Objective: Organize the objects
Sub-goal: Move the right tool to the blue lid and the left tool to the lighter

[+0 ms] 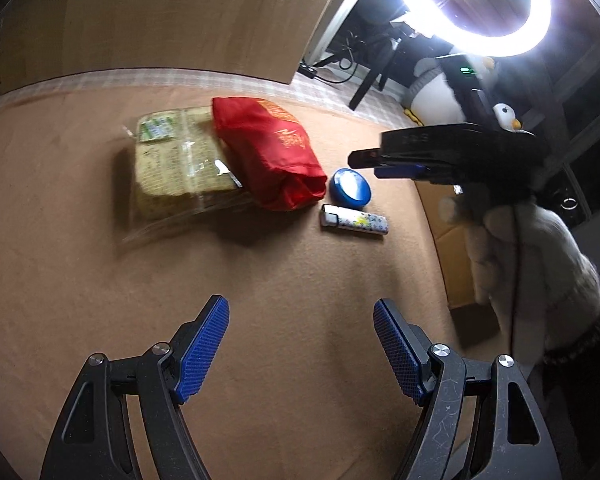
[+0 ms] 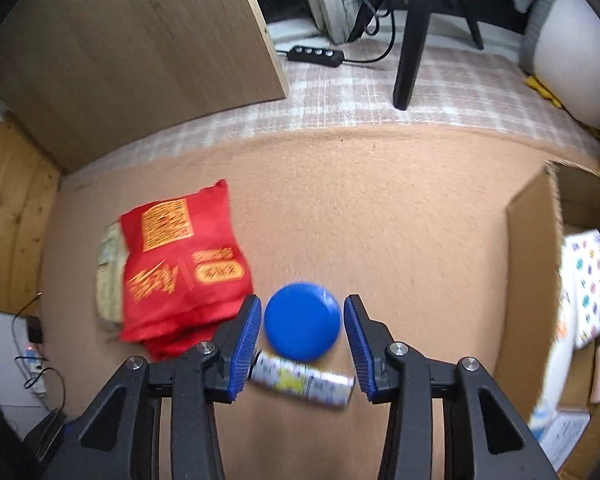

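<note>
I've got the right gripper [image 2: 303, 338] over the blue round tin [image 2: 302, 321], jaws astride it but w/ gaps both sides, so nothing's gripped yet. The tin sits mid-blanket [image 2: 380, 208], toward the side where the cardboard box [image 2: 532, 280] stands, touching or nearly touching the red bag [image 2: 184, 276] and just beside the patterned tube [image 2: 300, 384]. Risks: the left-hand finger could snag the bag's edge on closing, or clip the tube and roll it; a squeeze off-centre could pop the smooth lid out sideways. Left gripper [image 1: 300, 352] hangs released, empty, nearer my edge of the blanket.
</note>
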`<state>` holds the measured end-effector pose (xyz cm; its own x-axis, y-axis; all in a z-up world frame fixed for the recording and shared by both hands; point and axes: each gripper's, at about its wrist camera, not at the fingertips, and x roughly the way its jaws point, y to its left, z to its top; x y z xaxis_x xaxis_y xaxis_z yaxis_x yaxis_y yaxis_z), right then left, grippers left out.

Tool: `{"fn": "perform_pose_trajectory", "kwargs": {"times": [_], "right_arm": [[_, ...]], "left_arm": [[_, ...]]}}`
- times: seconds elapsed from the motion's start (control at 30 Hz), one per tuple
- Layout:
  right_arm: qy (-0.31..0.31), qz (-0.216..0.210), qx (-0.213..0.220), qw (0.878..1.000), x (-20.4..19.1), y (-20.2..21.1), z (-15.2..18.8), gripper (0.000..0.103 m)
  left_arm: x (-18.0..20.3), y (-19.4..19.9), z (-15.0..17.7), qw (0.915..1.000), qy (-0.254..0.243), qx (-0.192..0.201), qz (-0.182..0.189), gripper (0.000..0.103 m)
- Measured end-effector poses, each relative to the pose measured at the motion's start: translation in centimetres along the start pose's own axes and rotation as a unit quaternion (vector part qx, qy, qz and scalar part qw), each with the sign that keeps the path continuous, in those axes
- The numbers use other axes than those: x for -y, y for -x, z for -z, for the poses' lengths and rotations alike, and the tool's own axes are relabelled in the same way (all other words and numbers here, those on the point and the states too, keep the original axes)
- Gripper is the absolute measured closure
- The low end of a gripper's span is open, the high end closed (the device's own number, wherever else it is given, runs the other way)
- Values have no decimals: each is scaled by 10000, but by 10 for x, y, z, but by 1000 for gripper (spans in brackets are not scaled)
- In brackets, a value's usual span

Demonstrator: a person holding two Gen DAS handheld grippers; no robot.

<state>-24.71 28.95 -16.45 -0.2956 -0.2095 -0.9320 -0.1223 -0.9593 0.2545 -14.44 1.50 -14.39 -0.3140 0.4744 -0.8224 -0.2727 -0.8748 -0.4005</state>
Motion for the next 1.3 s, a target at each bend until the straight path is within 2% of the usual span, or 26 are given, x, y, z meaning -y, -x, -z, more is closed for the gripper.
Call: {"fn": "perform_pose_trajectory", "kwargs": {"times": [0.2,0.37,0.57,0.9,1.03,1.3], "right_arm": [[108,240,-177,9995,-4,-22,-18,70],[307,340,-403,9981,-7,-32,-17,74],[333,396,-525,9973,-2,-24,-2,74],[153,244,-584,9979,18,-8,38,74],[267,354,-493,9978,21,1,57,74],[-511,-243,179,9982,52,52,69,69]], "left_arm": [[-10,6,5,10000,69,12,-30,25],[-15,7,7,10000,75,-19,-20,25],[-13,-1,5,9999,62,-81,54,25],[7,-27,2,9994,-100,-310,133,25],[20,-43,-2,9988,-239,-417,73,25],[54,-77,-34,9987,-306,-389,-83,26]]}}
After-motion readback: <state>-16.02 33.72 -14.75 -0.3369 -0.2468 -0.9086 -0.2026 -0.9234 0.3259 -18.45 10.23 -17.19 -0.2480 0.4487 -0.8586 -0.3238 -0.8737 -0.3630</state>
